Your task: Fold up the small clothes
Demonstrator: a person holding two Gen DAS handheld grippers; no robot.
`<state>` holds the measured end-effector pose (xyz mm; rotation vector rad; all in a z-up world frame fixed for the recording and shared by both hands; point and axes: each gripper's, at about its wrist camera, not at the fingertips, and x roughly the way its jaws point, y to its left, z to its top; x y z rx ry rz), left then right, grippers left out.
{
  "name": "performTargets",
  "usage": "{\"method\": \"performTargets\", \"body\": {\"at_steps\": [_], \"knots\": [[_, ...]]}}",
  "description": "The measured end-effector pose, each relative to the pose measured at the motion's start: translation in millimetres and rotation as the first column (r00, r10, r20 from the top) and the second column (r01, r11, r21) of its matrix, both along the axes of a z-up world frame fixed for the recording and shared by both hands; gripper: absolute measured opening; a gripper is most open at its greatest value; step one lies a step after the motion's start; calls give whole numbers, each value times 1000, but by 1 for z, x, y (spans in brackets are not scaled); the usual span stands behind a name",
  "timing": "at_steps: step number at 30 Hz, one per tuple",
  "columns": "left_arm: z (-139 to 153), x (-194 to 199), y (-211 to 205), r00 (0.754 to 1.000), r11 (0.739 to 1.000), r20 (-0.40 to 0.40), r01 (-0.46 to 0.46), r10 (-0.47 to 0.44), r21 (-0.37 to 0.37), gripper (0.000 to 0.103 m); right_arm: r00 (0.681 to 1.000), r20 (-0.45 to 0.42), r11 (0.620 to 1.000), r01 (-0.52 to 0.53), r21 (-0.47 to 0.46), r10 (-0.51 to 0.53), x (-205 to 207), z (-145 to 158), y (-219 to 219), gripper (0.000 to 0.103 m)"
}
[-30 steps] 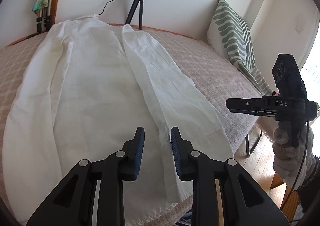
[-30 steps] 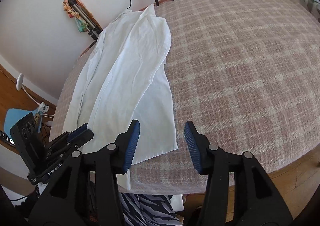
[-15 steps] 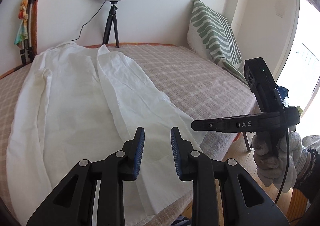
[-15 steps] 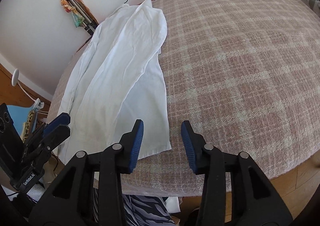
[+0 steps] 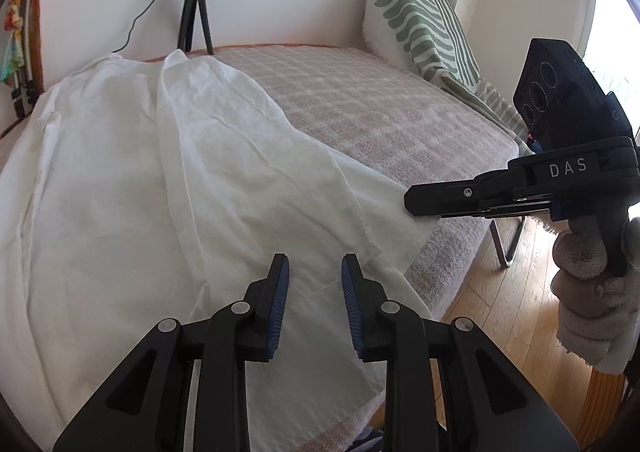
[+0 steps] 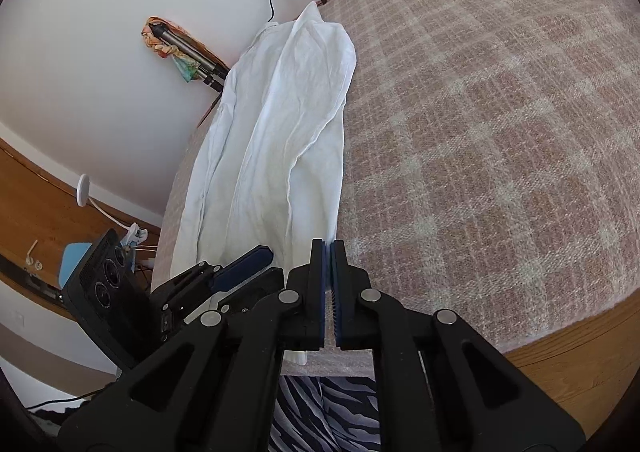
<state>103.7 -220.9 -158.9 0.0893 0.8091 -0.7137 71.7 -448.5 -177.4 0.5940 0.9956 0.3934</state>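
A long white garment (image 5: 168,188) lies spread along the left side of a bed with a pink checked cover (image 5: 372,108); it also shows in the right wrist view (image 6: 280,148). My left gripper (image 5: 314,284) is open and hovers just above the garment's near hem. My right gripper (image 6: 330,248) has its jaws closed at the garment's near right corner; whether cloth is pinched between them is hard to tell. It shows from the side in the left wrist view (image 5: 416,204), at the garment's right edge.
A ring light on a tripod (image 5: 194,8) stands behind the bed. A green-patterned pillow (image 5: 420,28) leans at the far right. A folded tripod (image 6: 188,56) leans on the wall at left. Wooden floor (image 5: 512,292) lies right of the bed edge.
My right gripper has closed and moved down to the garment's near right corner. My left gripper has stayed open and shifted toward the near hem.
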Motion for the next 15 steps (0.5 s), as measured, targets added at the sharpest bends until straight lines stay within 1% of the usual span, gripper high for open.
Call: {"method": "performTargets", "body": {"at_steps": [1, 2, 3, 4, 5, 7, 9, 10, 11, 12, 13, 15], "knots": [[1, 0, 1, 1000, 1000, -4, 0, 0, -4, 25, 1000, -10, 1000, -3, 10, 3, 1, -3, 0, 23], [1, 0, 1, 1000, 1000, -11, 2, -2, -9, 25, 1000, -19, 1000, -3, 11, 3, 2, -5, 1, 34], [2, 0, 3, 1000, 1000, -18, 3, -3, -14, 25, 1000, -16, 1000, 1, 16, -1, 2, -6, 1, 54], [3, 1, 4, 1000, 1000, -22, 4, -4, -18, 25, 1000, 0, 1000, 7, 26, -7, 2, -6, 1, 63], [3, 1, 5, 1000, 1000, -25, 2, -2, -17, 25, 1000, 9, 1000, 15, 25, -15, 2, -5, 2, 63], [4, 1, 10, 999, 1000, -36, -7, 6, -30, 25, 999, 19, 1000, 28, -7, -27, 7, -4, 7, 63], [8, 2, 19, 998, 998, -50, -25, 22, -54, 25, 999, 21, 997, 38, -70, -37, 14, -3, 17, 54], [10, 1, 25, 998, 997, -55, -41, 37, -71, 25, 999, 24, 993, 41, -107, -38, 16, -2, 23, 38], [13, 1, 32, 997, 994, -62, -60, 54, -94, 25, 1000, 14, 990, 30, -139, -28, 20, -2, 30, 19], [17, 1, 42, 995, 990, -72, -79, 70, -121, 25, 1000, 3, 986, 23, -165, -23, 22, -2, 36, 12], [19, 2, 50, 993, 985, -81, -98, 87, -142, 25, 1000, -2, 981, 24, -194, -25, 23, -2, 43, 9], [26, 2, 69, 989, 976, -83, -135, 123, -171, 25, 999, 21, 962, 41, -271, -36, 22, 4, 55, 7]]}}
